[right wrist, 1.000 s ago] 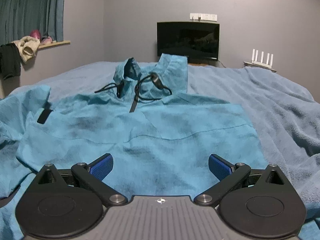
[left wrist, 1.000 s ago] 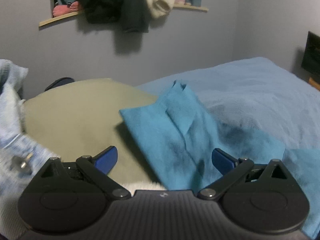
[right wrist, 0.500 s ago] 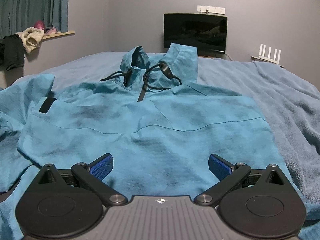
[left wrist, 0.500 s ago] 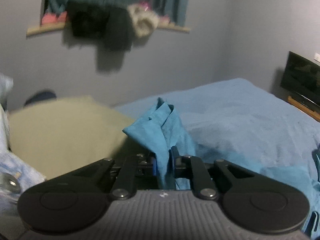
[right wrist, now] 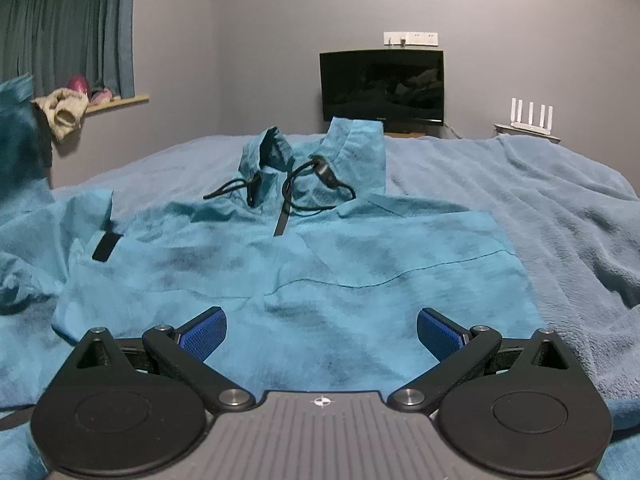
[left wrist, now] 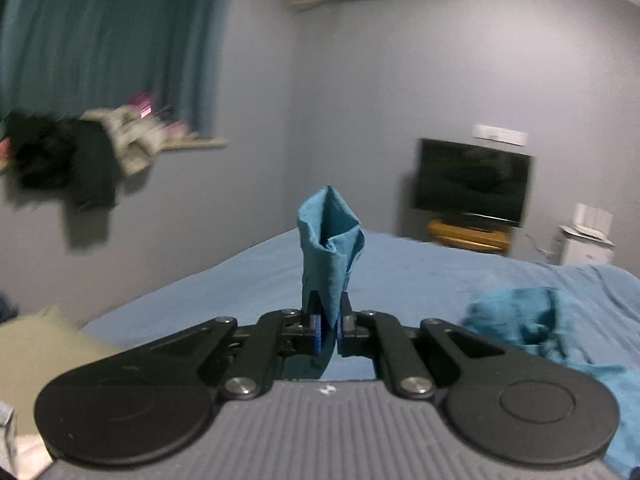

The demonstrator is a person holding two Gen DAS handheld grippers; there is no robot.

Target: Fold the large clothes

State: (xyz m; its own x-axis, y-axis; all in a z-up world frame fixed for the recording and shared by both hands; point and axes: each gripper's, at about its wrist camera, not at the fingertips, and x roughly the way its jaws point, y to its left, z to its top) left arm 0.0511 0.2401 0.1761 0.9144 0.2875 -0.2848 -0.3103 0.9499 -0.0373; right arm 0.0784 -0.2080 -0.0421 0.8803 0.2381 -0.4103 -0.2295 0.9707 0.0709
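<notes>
Sleeve (left wrist: 328,256) is now pinched tight in my left gripper (left wrist: 329,330) and lifted; right gripper (right wrist: 322,332) waits open, so folding starts.

Dim room: grey wall (right wrist: 260,40), teal curtain (right wrist: 68,28), television (right wrist: 382,84).

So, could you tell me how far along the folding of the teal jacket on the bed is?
Early. Done: the teal jacket lies spread front-up on the bed, collar toward the TV. In hand: the left gripper is shut on a sleeve end, which stands up from its jaws. The right gripper is open above the hem, holding nothing. Left: laying that sleeve across the body, and every fold after it.
</notes>
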